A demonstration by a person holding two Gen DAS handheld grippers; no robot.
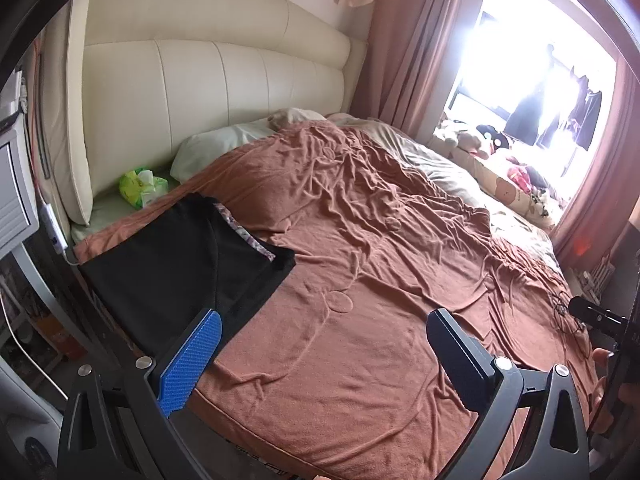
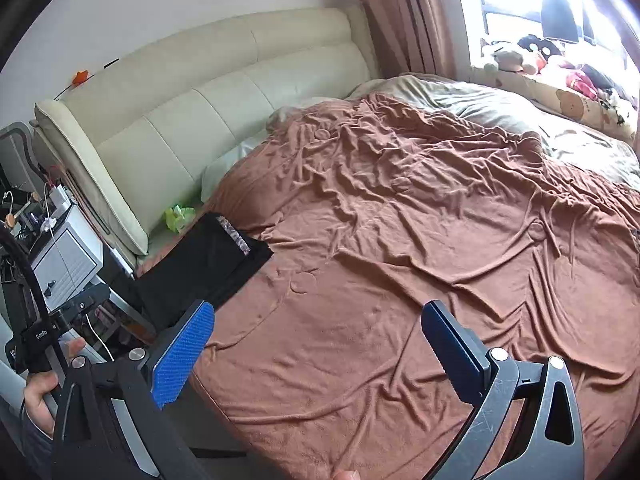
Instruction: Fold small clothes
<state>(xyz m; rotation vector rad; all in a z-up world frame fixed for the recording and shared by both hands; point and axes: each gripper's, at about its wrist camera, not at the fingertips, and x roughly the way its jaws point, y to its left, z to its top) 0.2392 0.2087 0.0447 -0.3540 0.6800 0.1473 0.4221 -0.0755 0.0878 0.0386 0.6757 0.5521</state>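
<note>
Black fabric is what I'm watching: a folded dark garment point(image 1: 176, 256) lies flat at the near left corner of the bed, on the rust-brown blanket point(image 1: 360, 280), with a strip of patterned trim along its upper edge. In the right wrist view the same garment point(image 2: 208, 264) sits just beyond my left-hand fingertip, close to the mattress edge.

Both tools are empty right now. My left gripper point(image 1: 320, 344) hangs above the blanket with its jaws spread wide, nothing between them; the blue pad point(image 1: 192, 360) overlaps the garment's near corner in the picture, but I can't tell whether it touches. My right gripper point(image 2: 316, 336) is likewise wide open over bare blanket, apart from the garment.

It looks folded already, so I judge this piece is about done.

Risks from here, as I see them. The garment lies right by the bed's edge, so a careless sweep of the left tool could drag it off the side. The blanket is heavily creased and loose; if I pinch low, I could catch blanket with the cloth and pull the fold apart. A green tissue packet point(image 1: 144, 188) rests near the headboard point(image 1: 208, 92), just behind the garment, and a hard push forward could shove the cloth into it.
</note>
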